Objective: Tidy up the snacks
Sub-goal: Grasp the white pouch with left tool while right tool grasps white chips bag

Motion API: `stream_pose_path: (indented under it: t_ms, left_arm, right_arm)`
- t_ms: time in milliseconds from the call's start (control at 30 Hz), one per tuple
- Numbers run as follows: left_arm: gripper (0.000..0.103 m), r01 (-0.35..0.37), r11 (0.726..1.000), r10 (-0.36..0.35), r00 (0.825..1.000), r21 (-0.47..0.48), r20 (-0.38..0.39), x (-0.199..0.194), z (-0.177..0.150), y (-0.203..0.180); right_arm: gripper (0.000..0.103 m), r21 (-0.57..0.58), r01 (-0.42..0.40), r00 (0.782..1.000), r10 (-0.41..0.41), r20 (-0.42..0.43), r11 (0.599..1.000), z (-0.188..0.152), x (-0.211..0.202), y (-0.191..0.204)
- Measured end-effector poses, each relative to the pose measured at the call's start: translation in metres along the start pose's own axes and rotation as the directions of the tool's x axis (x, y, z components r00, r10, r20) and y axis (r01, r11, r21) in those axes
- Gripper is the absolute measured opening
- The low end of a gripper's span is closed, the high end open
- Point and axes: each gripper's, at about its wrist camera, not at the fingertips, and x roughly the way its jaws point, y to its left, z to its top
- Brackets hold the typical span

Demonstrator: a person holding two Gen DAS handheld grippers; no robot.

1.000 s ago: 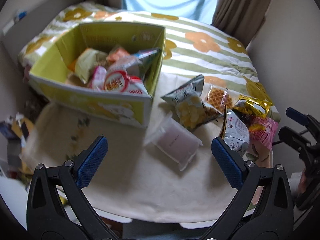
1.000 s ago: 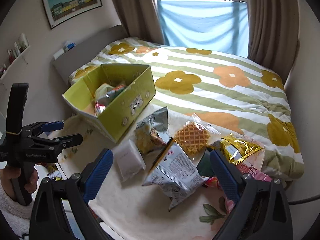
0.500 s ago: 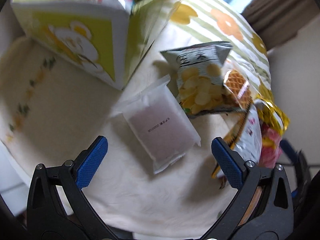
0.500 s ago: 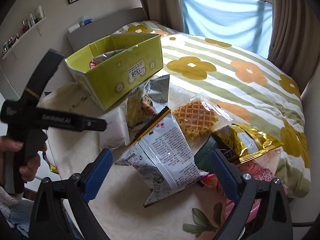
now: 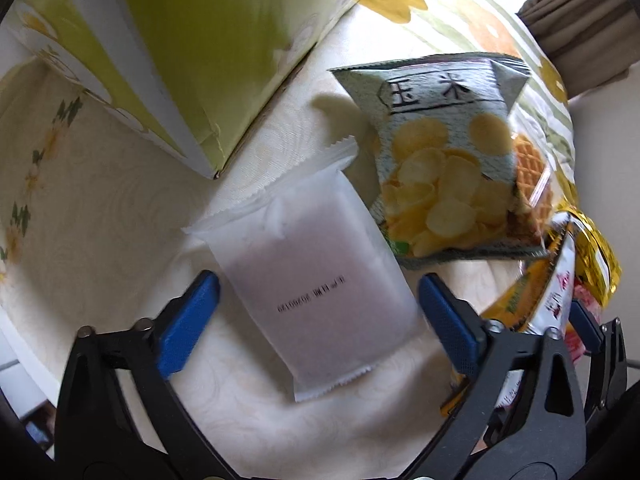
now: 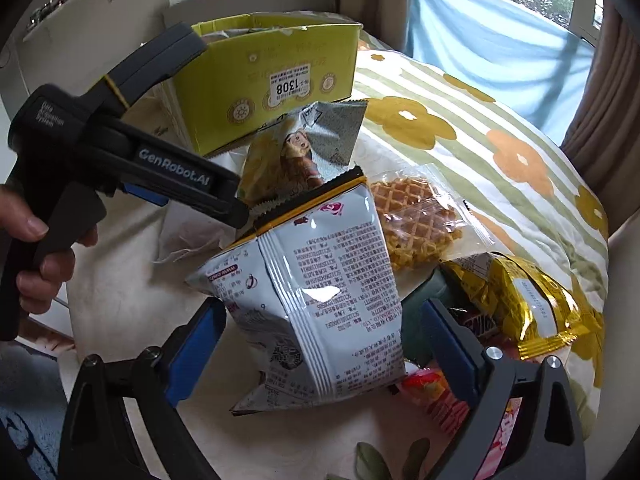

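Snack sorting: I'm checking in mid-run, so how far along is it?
Done: the yellow box stands beside the loose snacks; what it holds is hidden. In hand: nothing gripped yet. The left gripper, jaws just closing, straddles the frosted white packet; the right gripper straddles the silver bag. Left: chip bag, waffle pack, gold pack.

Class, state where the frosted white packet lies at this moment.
Left wrist view, centre: the frosted white packet lies flat between the yellow box and the chip bag.
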Motion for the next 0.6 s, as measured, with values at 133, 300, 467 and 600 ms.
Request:
stream_pose_path:
  t_ms: [133, 300, 467, 600]
  left_arm:
    - [0.086, -0.025, 0.999, 0.025, 1.0, 0.022, 0.009, 0.002, 0.003, -0.002]
    - [0.082, -0.015, 0.999, 0.014, 1.0, 0.032, 0.014, 0.0, 0.003, -0.001]
    - [0.078, 0.001, 0.999, -0.002, 1.0, 0.043, 0.007, -0.005, 0.003, 0.005]
    - [0.077, 0.009, 0.999, -0.009, 1.0, 0.051, -0.001, -0.009, -0.002, 0.005]
  right_arm:
    - [0.096, -0.002, -0.013, 1.0, 0.013, -0.008, 1.0, -0.001, 0.006, -0.002]
    - [0.096, -0.007, -0.016, 1.0, 0.016, -0.025, 1.0, 0.0, 0.012, -0.002]
    - [0.096, -0.012, -0.029, 0.999, 0.028, -0.041, 1.0, 0.003, 0.018, -0.001]
    - [0.096, -0.014, -0.038, 0.997, 0.038, -0.06, 0.999, 0.006, 0.027, 0.003]
